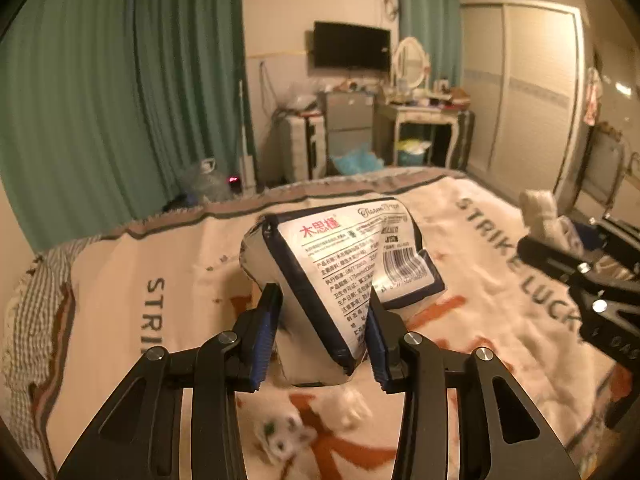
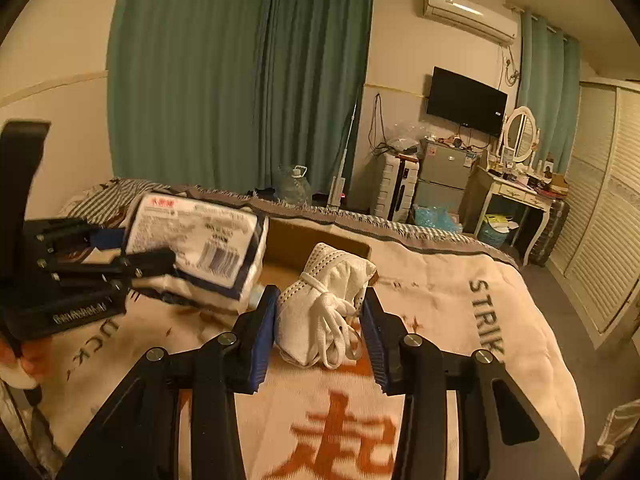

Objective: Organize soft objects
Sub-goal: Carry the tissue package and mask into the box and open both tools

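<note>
My left gripper (image 1: 322,320) is shut on a white tissue pack (image 1: 340,264) with dark blue edges and a barcode, and holds it above the bed. The pack also shows in the right wrist view (image 2: 200,240), with the left gripper (image 2: 80,276) at the left. My right gripper (image 2: 320,312) is shut on a white mesh shoe (image 2: 320,300) with a bundle of white laces, held above the blanket. The right gripper (image 1: 580,272) and the shoe (image 1: 540,212) show at the right of the left wrist view. An open cardboard box (image 2: 316,244) lies on the bed just behind the shoe.
The bed is covered by a cream blanket (image 2: 460,320) with orange characters and "STRIKE LUCKY" print. A small white soft toy (image 1: 284,436) lies on the blanket below the left gripper. Green curtains (image 2: 240,80), a fridge (image 2: 442,178), a dressing table (image 2: 516,196) and a wardrobe (image 2: 600,220) stand beyond the bed.
</note>
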